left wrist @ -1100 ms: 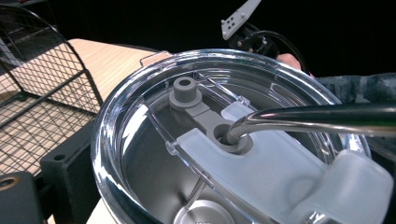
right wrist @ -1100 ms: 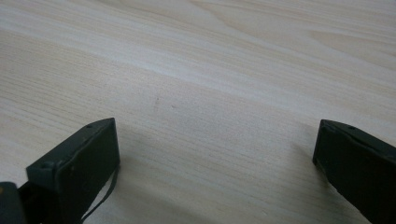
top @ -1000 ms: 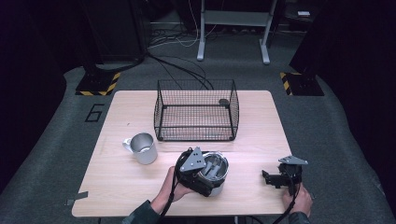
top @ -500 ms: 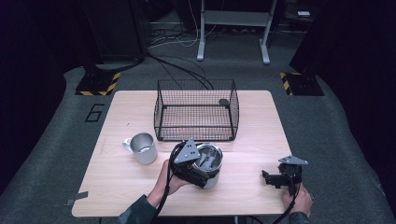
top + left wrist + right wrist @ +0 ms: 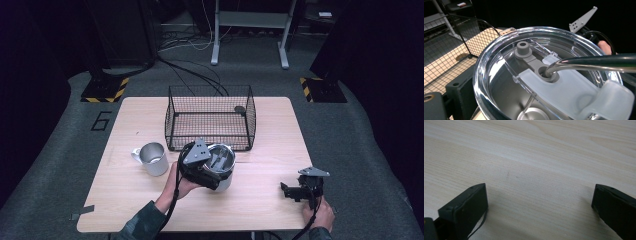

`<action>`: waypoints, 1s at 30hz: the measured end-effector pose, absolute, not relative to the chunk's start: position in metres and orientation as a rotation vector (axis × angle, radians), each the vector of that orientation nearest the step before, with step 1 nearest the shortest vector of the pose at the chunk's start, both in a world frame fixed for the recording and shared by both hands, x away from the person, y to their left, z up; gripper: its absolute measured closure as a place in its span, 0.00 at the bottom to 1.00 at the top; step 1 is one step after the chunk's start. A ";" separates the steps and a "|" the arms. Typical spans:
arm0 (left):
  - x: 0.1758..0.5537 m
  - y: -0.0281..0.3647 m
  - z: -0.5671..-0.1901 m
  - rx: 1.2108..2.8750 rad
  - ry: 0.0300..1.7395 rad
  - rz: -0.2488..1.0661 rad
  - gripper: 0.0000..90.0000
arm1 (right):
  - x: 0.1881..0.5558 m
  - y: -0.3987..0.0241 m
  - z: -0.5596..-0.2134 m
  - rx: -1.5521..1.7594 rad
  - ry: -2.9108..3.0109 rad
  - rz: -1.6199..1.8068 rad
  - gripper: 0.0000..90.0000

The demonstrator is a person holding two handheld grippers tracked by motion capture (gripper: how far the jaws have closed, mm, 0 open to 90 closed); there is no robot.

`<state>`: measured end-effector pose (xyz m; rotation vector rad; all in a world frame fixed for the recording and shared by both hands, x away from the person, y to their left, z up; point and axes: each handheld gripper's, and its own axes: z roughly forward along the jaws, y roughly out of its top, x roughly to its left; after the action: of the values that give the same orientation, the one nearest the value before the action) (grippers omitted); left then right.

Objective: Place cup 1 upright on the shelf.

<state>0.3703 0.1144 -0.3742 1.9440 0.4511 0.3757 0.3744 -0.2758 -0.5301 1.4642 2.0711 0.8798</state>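
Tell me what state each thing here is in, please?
Wire basket, upright, open on top.
Metal mug, upright, looks empty.
Tumbler, clear lid on, straw through it.
Left gripper, fingers closed around the tumbler.
Right gripper, fingers open, holding nothing.

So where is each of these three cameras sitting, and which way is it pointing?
High view: above the person's side, looking forward and down on the table; both forearms, left gripper at the lidded tumbler, right gripper.
Left gripper view: rides the left gripper, facing the tumbler's clear lid up close; one black jaw shows.
Right gripper view: rides the right gripper, facing bare tabletop; both jaws, wide apart.
Shared: the wire basket in the high and left gripper views.
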 end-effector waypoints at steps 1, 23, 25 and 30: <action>0.371 0.115 -0.373 1.945 0.452 0.378 0.04 | 0.374 -0.276 -0.530 1.464 2.071 0.880 0.00; 0.397 0.113 -0.353 1.939 0.461 0.399 0.04 | 0.374 -0.276 -0.530 1.464 2.071 0.880 0.00; 0.401 0.112 -0.351 1.938 0.459 0.405 0.04 | 0.374 -0.276 -0.530 1.464 2.071 0.880 0.00; 0.409 0.111 -0.346 1.932 0.471 0.397 0.04 | 0.374 -0.276 -0.530 1.464 2.071 0.880 0.00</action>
<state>0.4093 0.1107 -0.3464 1.9318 0.4714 0.3975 0.3744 -0.2758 -0.5301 1.4641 2.0711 0.8796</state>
